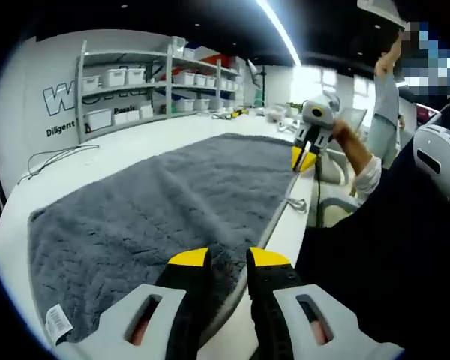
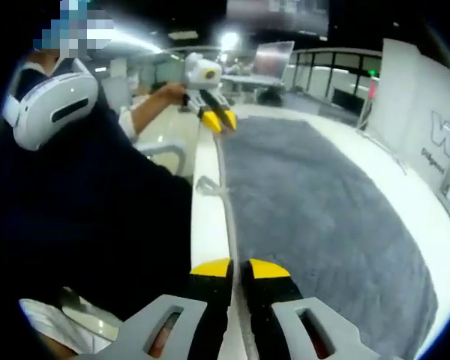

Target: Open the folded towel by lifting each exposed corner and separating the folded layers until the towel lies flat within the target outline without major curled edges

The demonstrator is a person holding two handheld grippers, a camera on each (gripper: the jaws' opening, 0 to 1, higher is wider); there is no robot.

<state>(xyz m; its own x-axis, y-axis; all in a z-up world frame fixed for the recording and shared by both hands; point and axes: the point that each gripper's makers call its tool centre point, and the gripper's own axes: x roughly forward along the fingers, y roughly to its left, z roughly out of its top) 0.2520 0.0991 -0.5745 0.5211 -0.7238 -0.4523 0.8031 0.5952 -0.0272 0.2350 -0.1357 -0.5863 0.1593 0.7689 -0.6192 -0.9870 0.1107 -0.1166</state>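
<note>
On the bench: we see a grey towel (image 1: 172, 202) spread out over a white bench (image 1: 97, 161), lying open and mostly flat.
Towel position: its long side runs just along the bench edge nearest the person; in the right gripper view the towel (image 2: 322, 217) stretches away toward the far end of the bench (image 2: 206, 217).
Towel detail: a white label (image 1: 58, 322) sits at one near corner; the pile shows a faint zigzag pattern.
Left gripper (image 1: 229, 259): yellow-tipped jaws stand slightly apart with a narrow gap, hovering over the towel's edge at the bench side; we cannot tell whether any cloth lies between them. In the right gripper view we see it (image 2: 219, 120) at the far corner of the towel.
Right gripper (image 2: 240, 268): jaws slightly apart, over the towel's edge by the bench side; grip on cloth cannot be told. In the left gripper view it (image 1: 305, 160) sits at the far corner, tips pointing down.
Person: dark clothing (image 2: 97, 210), beside the bench's long edge.
Background: shelving (image 1: 154, 86) with white bins along the wall.
</note>
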